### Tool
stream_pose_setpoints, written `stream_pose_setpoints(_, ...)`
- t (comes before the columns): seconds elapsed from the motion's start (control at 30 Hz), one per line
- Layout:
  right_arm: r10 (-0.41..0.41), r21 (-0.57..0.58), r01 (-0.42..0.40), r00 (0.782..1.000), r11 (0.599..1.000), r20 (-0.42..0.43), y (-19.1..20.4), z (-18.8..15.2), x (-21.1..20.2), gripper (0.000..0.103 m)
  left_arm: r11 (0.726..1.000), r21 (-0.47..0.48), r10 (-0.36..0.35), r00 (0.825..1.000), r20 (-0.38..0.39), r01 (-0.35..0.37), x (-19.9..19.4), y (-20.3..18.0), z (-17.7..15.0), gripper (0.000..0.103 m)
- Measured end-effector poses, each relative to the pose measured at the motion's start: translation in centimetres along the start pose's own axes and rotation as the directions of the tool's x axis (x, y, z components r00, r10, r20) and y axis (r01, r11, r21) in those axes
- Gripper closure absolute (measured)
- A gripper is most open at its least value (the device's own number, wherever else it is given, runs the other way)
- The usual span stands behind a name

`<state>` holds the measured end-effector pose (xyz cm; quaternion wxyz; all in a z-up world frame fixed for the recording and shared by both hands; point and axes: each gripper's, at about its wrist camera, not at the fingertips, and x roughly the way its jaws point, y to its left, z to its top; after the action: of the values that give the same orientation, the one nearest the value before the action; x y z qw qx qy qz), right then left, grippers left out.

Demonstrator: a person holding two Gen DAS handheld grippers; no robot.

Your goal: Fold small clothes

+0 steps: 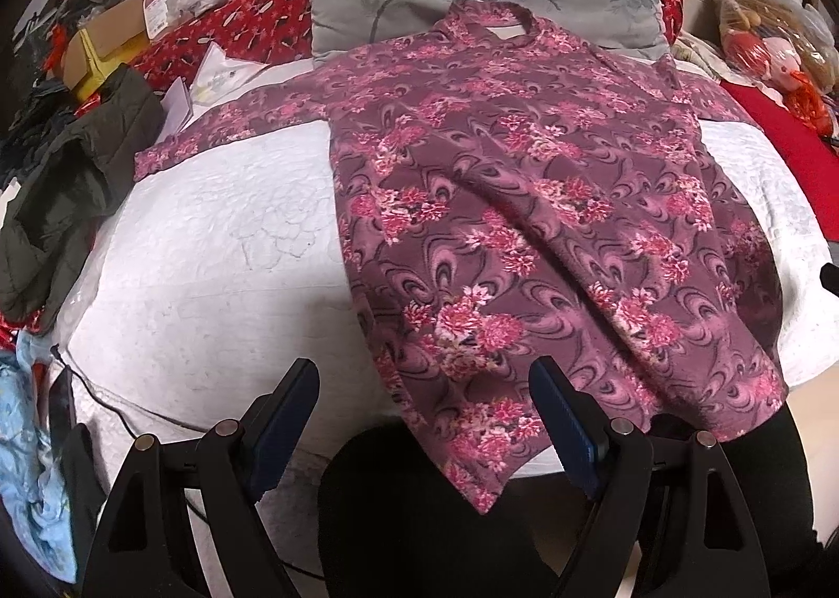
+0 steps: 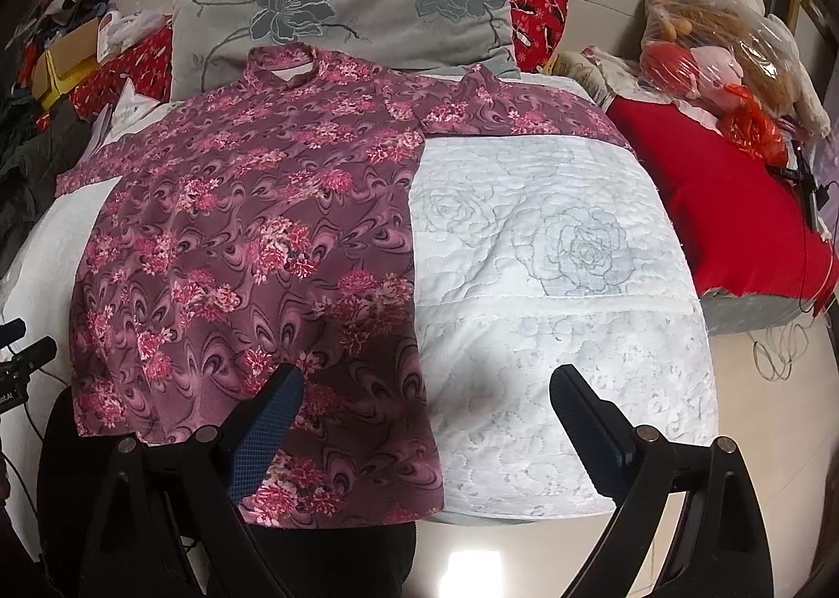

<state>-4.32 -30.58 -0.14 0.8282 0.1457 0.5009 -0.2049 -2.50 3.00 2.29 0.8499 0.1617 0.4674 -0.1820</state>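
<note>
Left wrist view: a floral purple shirt (image 1: 524, 210) is spread flat on quilted white bedding (image 1: 210, 252), centre frame. Left tool (image 1: 425, 414) and right tool (image 2: 427, 414) are gaping wide, nothing gripped.

bedroom | white quilted bed (image 2: 550, 283) | grey floral pillow (image 2: 346, 0) | bagged plush toys (image 2: 723, 53)

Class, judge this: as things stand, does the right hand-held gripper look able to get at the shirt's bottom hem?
Probably yes. The right hand-held gripper is open, and the floral shirt has its hem lying uncovered just beneath its left finger.
</note>
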Motion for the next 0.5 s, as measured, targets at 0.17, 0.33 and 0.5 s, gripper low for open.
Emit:
stream_pose_setpoints(0.17, 0.008, 0.004, -0.008, 1.0, 1.0, 0.004, 0.0, -0.03, -0.08, 0.008, 1.0, -0.006, -0.006, 1.0, -0.002, 0.006, -0.06, -0.06, -0.06, 0.021)
stream_pose_setpoints(0.33, 0.006, 0.002, -0.006, 1.0, 1.0, 0.011, 0.07, -0.11, -0.26, 0.008, 1.0, -0.007, -0.007, 1.0, -0.005, 0.007, -0.03, -0.06, -0.01, 0.021)
stream_pose_setpoints(0.5, 0.011, 0.013, -0.011, 1.0, 1.0, 0.008, -0.06, -0.08, -0.14, 0.008, 1.0, -0.006, -0.006, 1.0, -0.007, 0.006, 0.05, -0.14, 0.01, 0.021)
